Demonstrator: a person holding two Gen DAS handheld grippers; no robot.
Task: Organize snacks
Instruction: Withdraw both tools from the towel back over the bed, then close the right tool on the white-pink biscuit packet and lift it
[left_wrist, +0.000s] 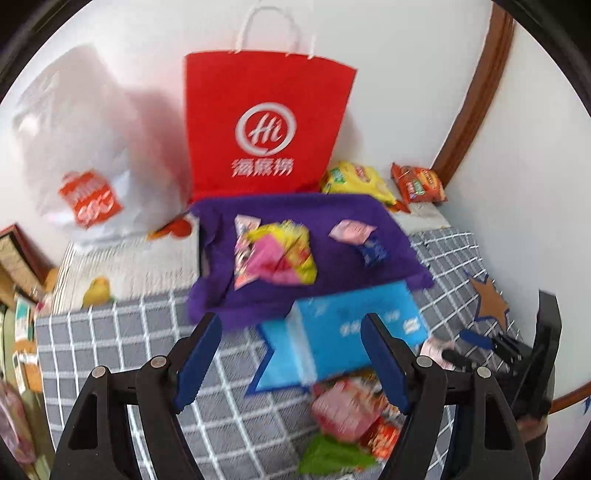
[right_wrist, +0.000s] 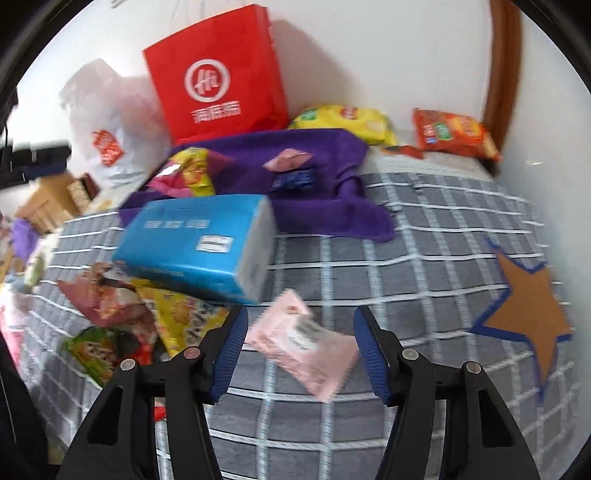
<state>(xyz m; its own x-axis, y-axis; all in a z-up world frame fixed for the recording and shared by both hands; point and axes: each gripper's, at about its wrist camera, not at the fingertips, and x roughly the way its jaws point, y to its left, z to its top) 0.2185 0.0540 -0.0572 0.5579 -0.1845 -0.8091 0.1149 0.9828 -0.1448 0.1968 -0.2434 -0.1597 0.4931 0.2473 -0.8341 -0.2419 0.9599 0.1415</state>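
Hovering over the grey checked bedcover (right_wrist: 424, 240), right gripper (right_wrist: 300, 349) with its blue-padded jaws partly spread, a flat pink snack packet (right_wrist: 301, 341) lying in the gap. Pads near the packet's ends, but motion blur leaves it unclear whether they touch it or only flank it. Just beyond the packet, a blue plastic-wrapped tissue pack (right_wrist: 195, 240), resting partly on a loose heap of snack bags (right_wrist: 125, 317) in red, yellow and green at the left. Further back, a crumpled purple cloth (right_wrist: 332, 206) carrying a yellow and pink bundle of packets (right_wrist: 188, 173), a small pink wrapper (right_wrist: 288, 160) and a small dark blue wrapper (right_wrist: 293, 181). Against the white wall, a red paper carrier bag (right_wrist: 218, 77) with a white round logo, a white plastic shopping bag (right_wrist: 107, 122) to its left, a yellow chip bag (right_wrist: 347, 120) and an orange chip bag (right_wrist: 452, 134) to its right. On the bedcover at far right, a brown star patch edged in blue (right_wrist: 528, 314).

Hanging wide and empty above the same bedcover, left gripper (left_wrist: 293, 358), the tissue pack (left_wrist: 354, 332) ahead of and between its fingers, not touched. Right gripper's black frame (left_wrist: 543, 350) showing at the right edge of that view.
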